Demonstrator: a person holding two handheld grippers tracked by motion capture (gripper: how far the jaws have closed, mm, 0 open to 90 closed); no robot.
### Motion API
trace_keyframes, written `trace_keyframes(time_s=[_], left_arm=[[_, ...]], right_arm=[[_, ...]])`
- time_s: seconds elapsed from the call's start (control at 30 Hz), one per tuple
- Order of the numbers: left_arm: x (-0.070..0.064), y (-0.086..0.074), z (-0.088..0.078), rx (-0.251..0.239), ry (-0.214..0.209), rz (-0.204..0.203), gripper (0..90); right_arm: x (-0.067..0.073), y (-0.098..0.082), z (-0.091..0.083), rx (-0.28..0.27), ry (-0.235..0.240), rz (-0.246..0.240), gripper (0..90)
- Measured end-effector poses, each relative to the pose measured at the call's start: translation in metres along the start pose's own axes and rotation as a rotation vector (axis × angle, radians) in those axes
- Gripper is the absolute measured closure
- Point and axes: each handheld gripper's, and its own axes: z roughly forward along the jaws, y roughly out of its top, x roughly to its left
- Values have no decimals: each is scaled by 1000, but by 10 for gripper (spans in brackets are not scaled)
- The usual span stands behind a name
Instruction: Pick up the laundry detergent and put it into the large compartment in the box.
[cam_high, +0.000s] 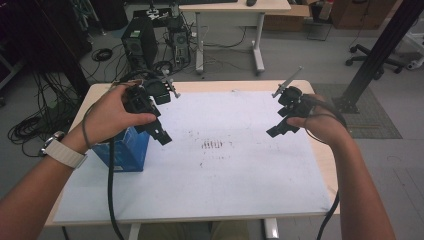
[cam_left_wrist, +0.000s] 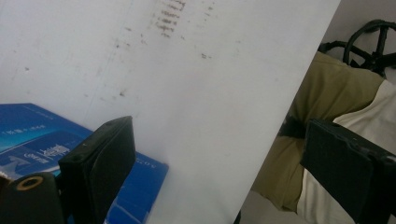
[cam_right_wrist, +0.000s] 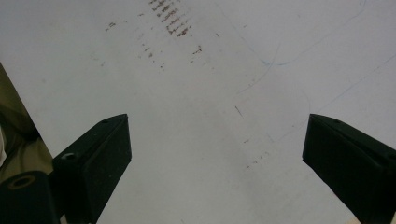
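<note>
A blue box (cam_high: 125, 149) stands near the left side of the table, on the white sheet (cam_high: 225, 170). My left gripper (cam_high: 161, 134) hovers just above the box's right top edge, held in the person's left hand; its jaws stand wide apart with nothing between them. In the left gripper view the same blue box (cam_left_wrist: 32, 140) lies below and behind the left jaw. My right gripper (cam_high: 280, 129) hangs over the right part of the sheet, open and empty, as the right gripper view (cam_right_wrist: 217, 154) confirms.
Brown smudges (cam_high: 212, 145) mark the middle of the sheet. The wooden table's edge (cam_high: 200, 85) borders the sheet at the back. Beyond it on the floor are a computer tower (cam_high: 139, 45), cables and a second desk (cam_high: 235, 30). Black cables (cam_high: 111, 200) trail from both grippers.
</note>
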Motion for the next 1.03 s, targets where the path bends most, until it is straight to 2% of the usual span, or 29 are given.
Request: trace_keyframes(time_s=[1.03], left_arm=[[-3, 1, 5, -7, 10, 1, 104]], right_arm=[[0, -2, 2, 0, 2, 3, 81]])
